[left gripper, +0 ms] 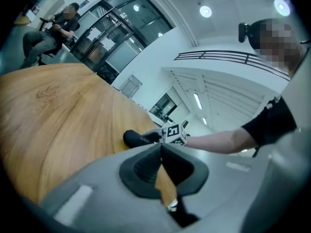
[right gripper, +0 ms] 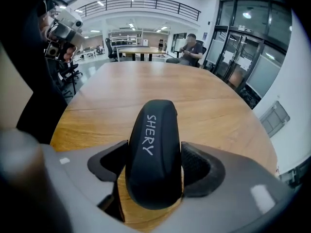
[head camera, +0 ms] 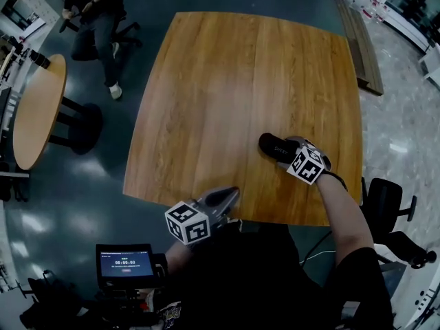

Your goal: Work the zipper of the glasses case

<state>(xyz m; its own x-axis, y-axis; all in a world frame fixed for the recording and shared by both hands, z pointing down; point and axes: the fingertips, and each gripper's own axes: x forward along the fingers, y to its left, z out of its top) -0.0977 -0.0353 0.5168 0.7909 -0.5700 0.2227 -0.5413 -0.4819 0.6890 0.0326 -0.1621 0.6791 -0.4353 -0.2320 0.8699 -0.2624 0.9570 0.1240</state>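
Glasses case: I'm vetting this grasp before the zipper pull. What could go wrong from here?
The right tool straddles the glasses case with jaws wide; closing off-centre could squirt it out. It lies near the table edge, so a shove may drop it. The left tool is shut, away from it: nothing steadies it.

Glasses case (head camera: 271, 145) is laid on the table (head camera: 240, 74), in its near-R part, in from both edges. It is straddled by the R gripper (head camera: 289, 151), one jaw each side, w/ the case's far end left sticking out past them. L gripper (head camera: 234, 194) is held at the table's near edge, L of the case & well apart from it. A round table (head camera: 38, 108) is set off to the L, w/ a seated person (head camera: 96, 19) behind it. A screen (head camera: 126, 263) is placed nearest, lower L; a chair (head camera: 385, 201) off the table's R edge.
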